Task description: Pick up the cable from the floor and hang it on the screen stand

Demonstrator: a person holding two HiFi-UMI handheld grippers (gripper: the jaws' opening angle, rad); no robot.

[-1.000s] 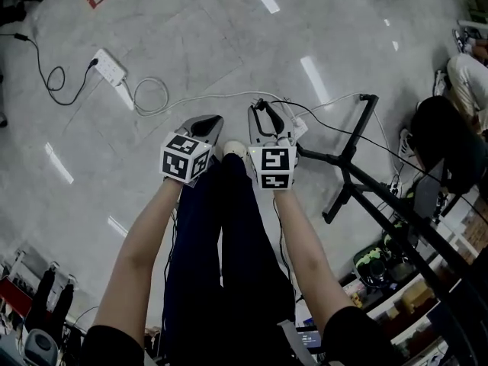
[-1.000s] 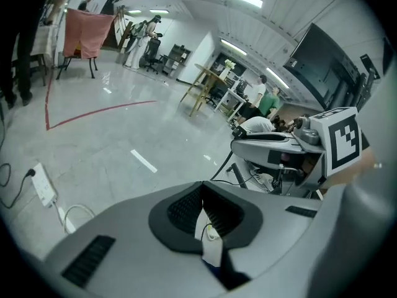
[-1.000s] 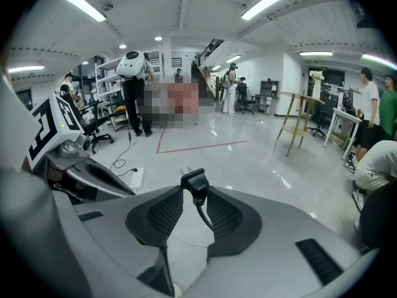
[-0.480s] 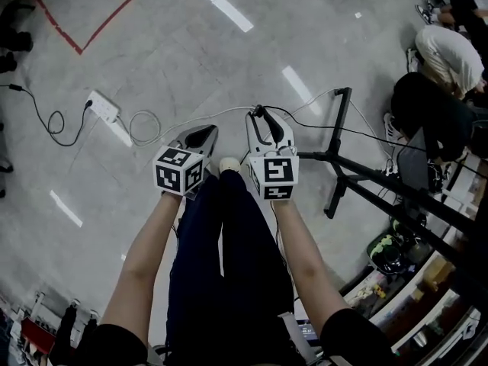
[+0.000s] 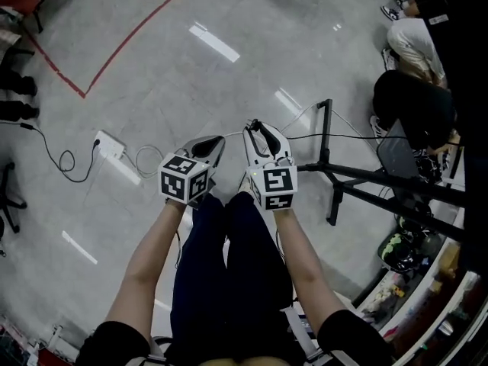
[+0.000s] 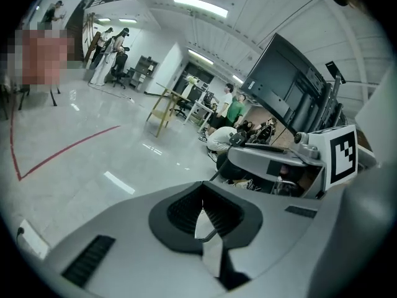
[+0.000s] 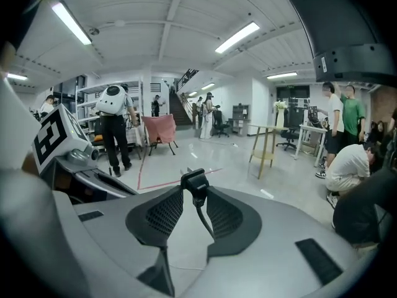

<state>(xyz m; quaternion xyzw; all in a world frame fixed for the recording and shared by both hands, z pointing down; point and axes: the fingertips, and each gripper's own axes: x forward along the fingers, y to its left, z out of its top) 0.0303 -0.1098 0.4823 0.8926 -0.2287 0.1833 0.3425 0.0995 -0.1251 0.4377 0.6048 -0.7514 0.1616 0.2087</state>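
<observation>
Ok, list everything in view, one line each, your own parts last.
cable: one, black, plug end between the right gripper's jaws
screen stand: one, black, on the floor, right of the grippers
screen: one, dark, upper right of the left gripper view
power strip: one, white, floor at left
cord: one, white, looped beside the strip
tape line: one, red, floor at upper left
people: two, white top and black top, crouched at upper right
left gripper: one, grey, jaws together, empty
right gripper: one, grey, shut on the plug
forearms: two, bare
</observation>
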